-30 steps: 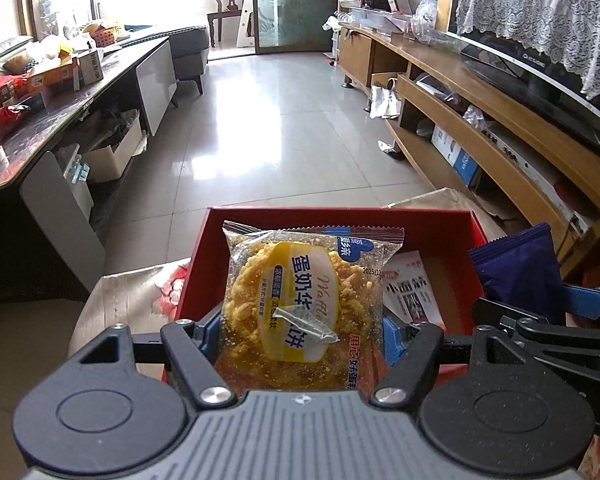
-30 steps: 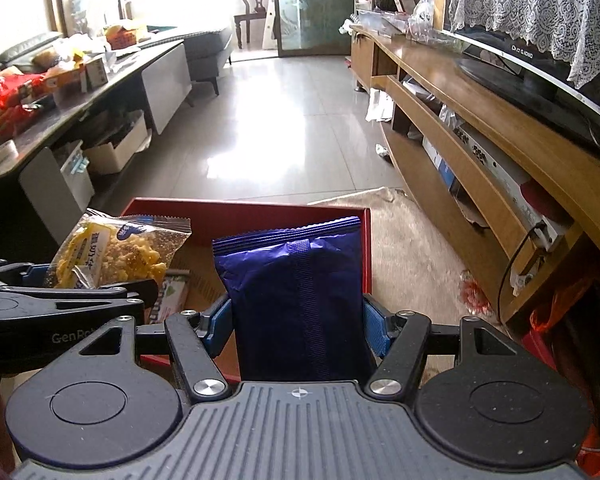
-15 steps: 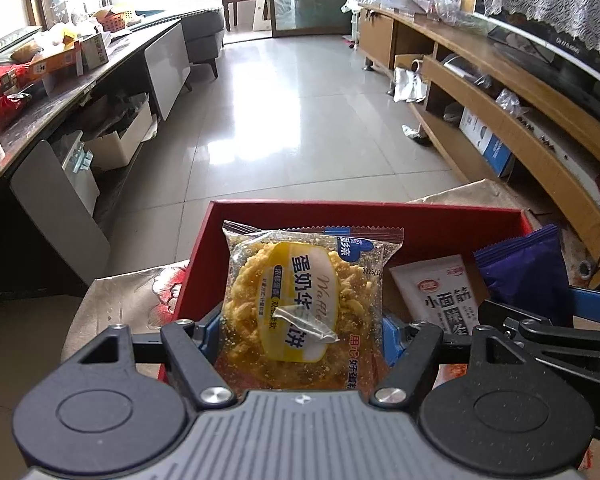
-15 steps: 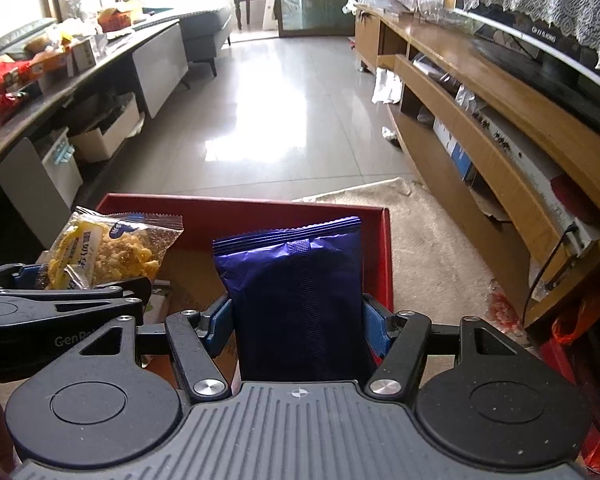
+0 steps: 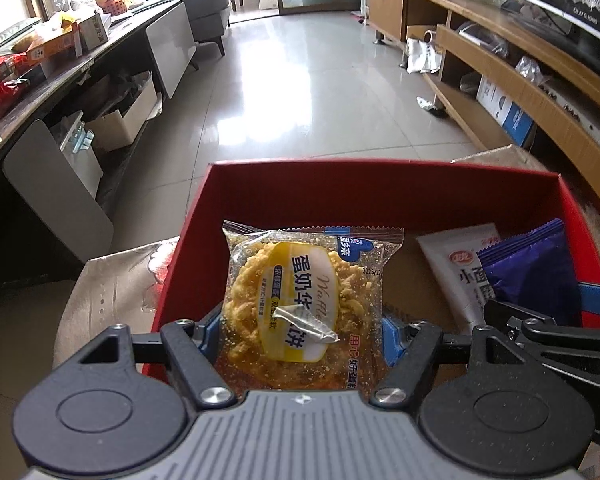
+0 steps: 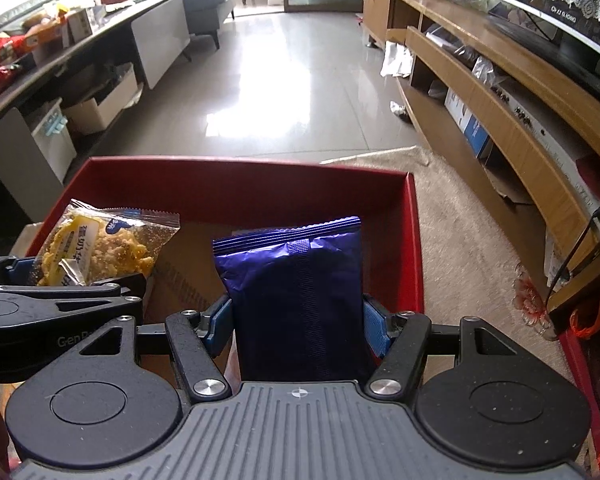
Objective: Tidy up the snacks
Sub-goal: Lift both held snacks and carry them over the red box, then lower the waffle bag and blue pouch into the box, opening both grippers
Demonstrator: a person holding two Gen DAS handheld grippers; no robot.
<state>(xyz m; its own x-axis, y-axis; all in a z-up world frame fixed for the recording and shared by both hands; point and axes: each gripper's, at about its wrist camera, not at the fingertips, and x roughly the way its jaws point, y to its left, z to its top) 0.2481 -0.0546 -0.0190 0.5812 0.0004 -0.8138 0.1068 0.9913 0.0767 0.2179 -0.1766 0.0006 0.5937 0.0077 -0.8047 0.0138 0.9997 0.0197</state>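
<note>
Carrying two snacks down into the red box [image 5: 380,196].
Left gripper [image 5: 300,320] pinching waffle packet [image 5: 300,296], right gripper [image 6: 296,312] pinching purple packet [image 6: 296,280], both over the box; next: lower, then spread fingers beside the white sachet [image 5: 456,264].

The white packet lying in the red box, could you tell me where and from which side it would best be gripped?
The white packet lies flat on the floor of the red box, its near right part hidden under the purple packet that the right gripper holds. I would probably come from above and pinch its long side edges near the exposed far end, where it is narrow and uncovered.
</note>
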